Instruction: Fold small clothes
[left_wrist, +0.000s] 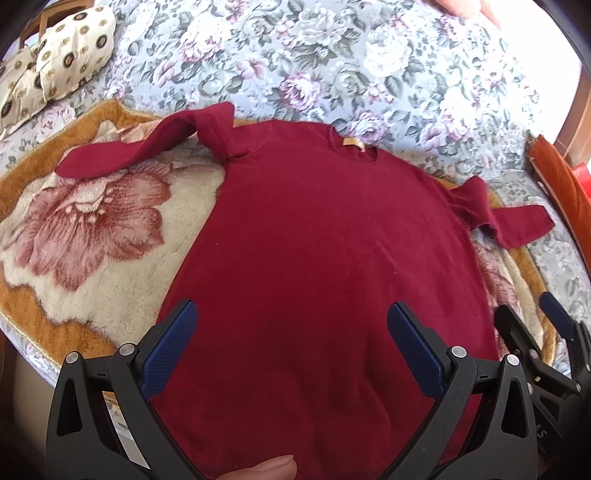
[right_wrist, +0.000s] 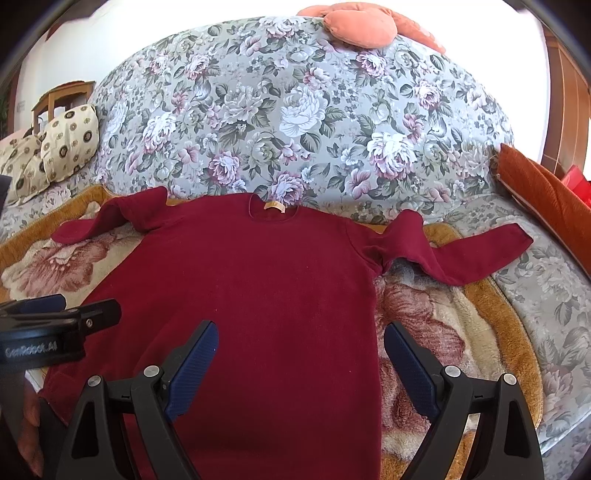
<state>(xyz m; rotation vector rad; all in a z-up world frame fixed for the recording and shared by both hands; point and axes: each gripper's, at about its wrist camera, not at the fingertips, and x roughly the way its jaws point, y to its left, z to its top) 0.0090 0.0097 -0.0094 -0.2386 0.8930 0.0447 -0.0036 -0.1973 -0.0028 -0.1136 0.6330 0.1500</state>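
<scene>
A dark red long-sleeved sweater (left_wrist: 317, 236) lies flat, front down, on a plush flower blanket (left_wrist: 92, 229), collar and tan label (left_wrist: 352, 144) at the far side. Both sleeves are bunched and spread outward: the left sleeve (left_wrist: 147, 144) and the right sleeve (left_wrist: 495, 218). My left gripper (left_wrist: 291, 314) is open and empty above the sweater's lower body. My right gripper (right_wrist: 299, 332) is open and empty above the sweater (right_wrist: 251, 280) near its right edge. The right gripper also shows in the left wrist view (left_wrist: 532, 314), and the left one in the right wrist view (right_wrist: 62, 306).
The blanket (right_wrist: 461, 325) covers a floral sofa seat; the floral backrest (right_wrist: 295, 110) rises behind. Patterned cream cushions (right_wrist: 55, 144) sit at the left, an orange cushion (right_wrist: 546, 192) at the right, a pink pillow (right_wrist: 362, 29) on the backrest.
</scene>
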